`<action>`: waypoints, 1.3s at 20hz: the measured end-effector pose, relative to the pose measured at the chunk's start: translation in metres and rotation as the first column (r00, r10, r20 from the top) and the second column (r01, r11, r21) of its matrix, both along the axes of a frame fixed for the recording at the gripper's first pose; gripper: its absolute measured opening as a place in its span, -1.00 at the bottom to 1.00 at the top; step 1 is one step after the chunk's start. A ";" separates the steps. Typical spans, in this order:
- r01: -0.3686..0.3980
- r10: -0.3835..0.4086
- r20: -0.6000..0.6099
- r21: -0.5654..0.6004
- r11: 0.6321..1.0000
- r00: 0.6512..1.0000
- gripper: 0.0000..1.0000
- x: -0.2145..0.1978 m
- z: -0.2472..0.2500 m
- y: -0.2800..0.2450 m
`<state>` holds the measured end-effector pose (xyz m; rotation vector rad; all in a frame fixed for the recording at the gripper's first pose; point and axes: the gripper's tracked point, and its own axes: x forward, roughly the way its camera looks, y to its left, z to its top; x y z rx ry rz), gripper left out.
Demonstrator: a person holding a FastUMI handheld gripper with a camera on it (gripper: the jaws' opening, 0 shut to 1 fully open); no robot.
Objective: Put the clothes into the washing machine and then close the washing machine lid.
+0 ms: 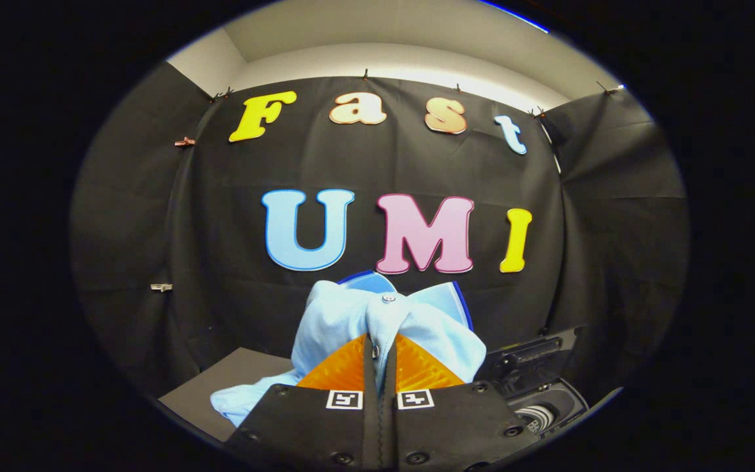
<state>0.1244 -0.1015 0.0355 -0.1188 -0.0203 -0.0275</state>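
- Gripper view — the gripper (380, 367) is nearly closed, both fingers clamped on a bunched fold of the soft pale-blue buttoned cloth shirt (377, 321).
- Shirt hangs lifted ahead of the fingers; the dark plastic washing machine (535, 387) sits below, off to the right — grey tabletop (233, 380) on the left.

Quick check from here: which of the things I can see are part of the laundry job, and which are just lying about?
For the job:
- light blue shirt, pinched between the tool's closed fingers
- washing machine, just beyond and beside the fingers

Just lying about:
- grey board under the shirt's hanging end
- clips on the booth wall
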 end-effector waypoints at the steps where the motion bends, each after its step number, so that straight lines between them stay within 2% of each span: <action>1: 0.008 -0.008 0.004 -0.006 1.000 1.000 -0.91 -0.001 0.002 -0.008; 5: 0.055 -0.057 -0.022 -0.088 0.995 0.998 -0.91 -0.002 -0.007 -0.045; 9: 0.058 -0.060 -0.025 -0.082 0.995 0.998 -0.91 -0.003 -0.019 -0.082; 12: 0.084 -0.087 -0.011 -0.145 0.986 0.996 -0.91 -0.008 -0.017 -0.124; 15: 0.075 -0.073 0.021 -0.104 0.992 0.997 -0.91 -0.010 -0.011 -0.159; 21: 0.226 -0.236 -0.013 -0.237 0.945 0.972 -0.91 0.000 -0.029 -0.265; 26: 0.229 -0.243 -0.062 -0.174 0.958 0.968 -0.91 0.007 -0.058 -0.300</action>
